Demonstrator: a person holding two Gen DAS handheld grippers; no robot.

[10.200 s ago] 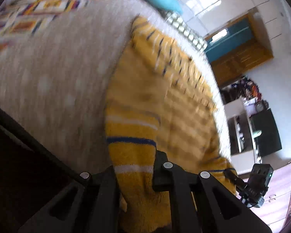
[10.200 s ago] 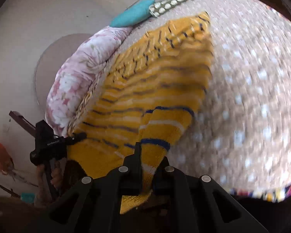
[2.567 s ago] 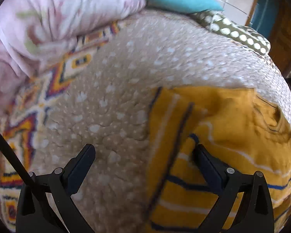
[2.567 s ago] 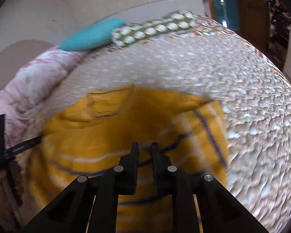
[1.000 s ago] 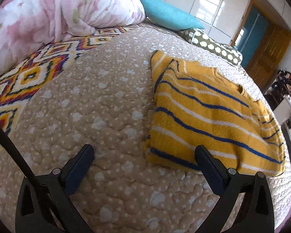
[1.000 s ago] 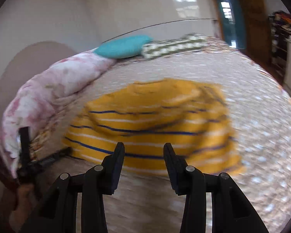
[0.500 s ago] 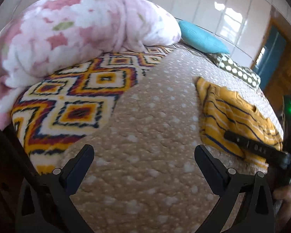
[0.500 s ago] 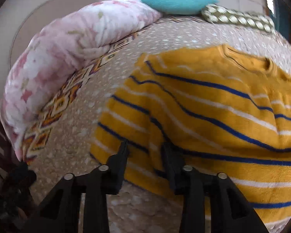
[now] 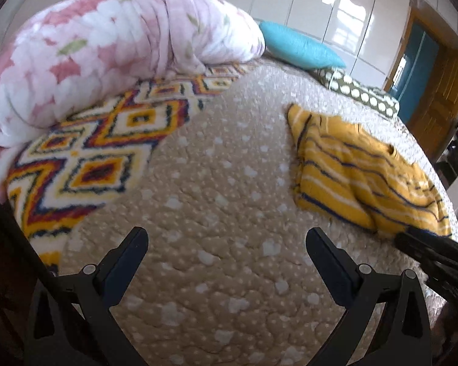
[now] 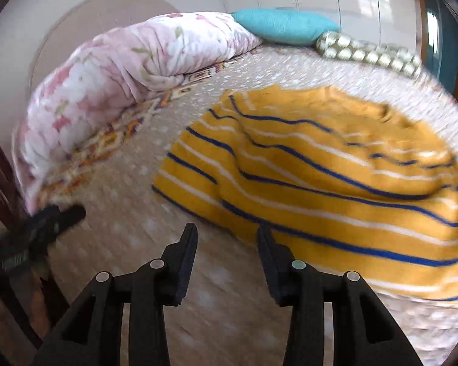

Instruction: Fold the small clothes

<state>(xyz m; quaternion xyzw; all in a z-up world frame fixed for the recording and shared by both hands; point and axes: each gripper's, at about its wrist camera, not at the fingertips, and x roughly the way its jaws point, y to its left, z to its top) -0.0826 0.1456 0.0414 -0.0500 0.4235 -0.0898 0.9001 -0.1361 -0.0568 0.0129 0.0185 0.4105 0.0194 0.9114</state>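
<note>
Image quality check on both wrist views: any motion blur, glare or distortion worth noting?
Left wrist: mostly sharp, slight smear on the sweater, window glare on the cupboards, strong fisheye bend with dark corners. Right wrist: clear motion blur across the sweater, bedspread and dotted pillow; only the right claw stays sharp.

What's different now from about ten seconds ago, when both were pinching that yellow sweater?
Both let go: the left hand-held gripper and right hand-held gripper are open and pulled back. The striped sweater now lies folded on the bedspread. The pillows are unmoved.
</note>
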